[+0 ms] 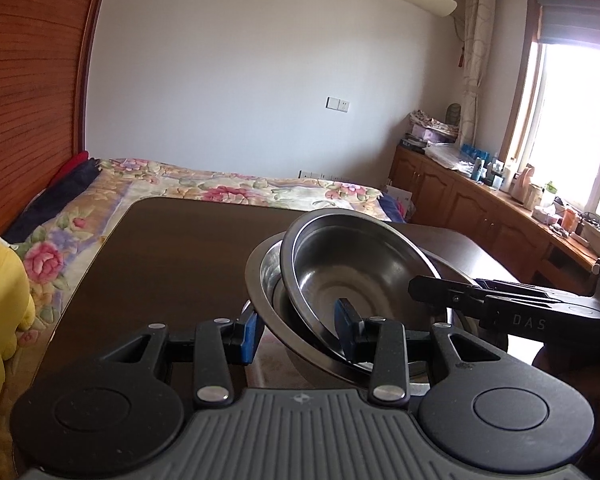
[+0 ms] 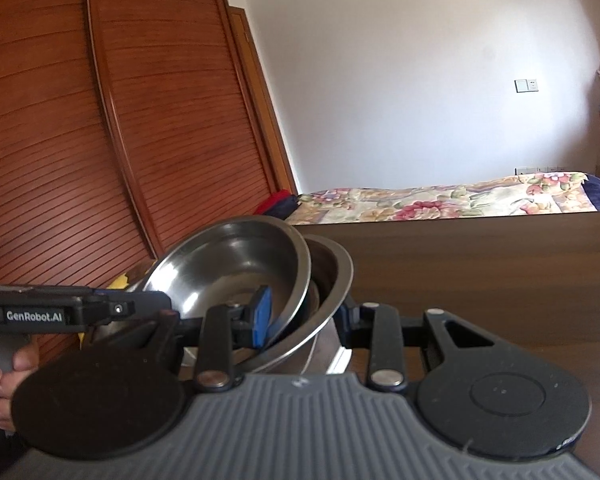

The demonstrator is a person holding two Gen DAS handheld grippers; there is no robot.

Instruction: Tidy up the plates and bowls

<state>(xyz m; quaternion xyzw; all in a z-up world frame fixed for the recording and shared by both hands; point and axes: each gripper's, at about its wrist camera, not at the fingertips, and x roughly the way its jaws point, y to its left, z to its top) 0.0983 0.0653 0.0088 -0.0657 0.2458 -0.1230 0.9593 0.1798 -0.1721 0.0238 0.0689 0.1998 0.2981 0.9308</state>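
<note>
Above the dark wooden table [image 1: 160,248], the left gripper [image 1: 298,330] and right gripper [image 2: 306,312] each straddle the near rim of the nested steel bowls [image 1: 352,276], jaws part-closed, seemingly pinching opposite sides so the tilted stack lifts together.

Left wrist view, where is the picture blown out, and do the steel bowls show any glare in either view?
Left wrist view: the window at right is overexposed to white, and the upper steel bowl shows only soft reflections. Right wrist view: no window in frame, even light, a pale sheen streak on the same upper steel bowl; the wardrobe doors bow from fisheye distortion.
</note>
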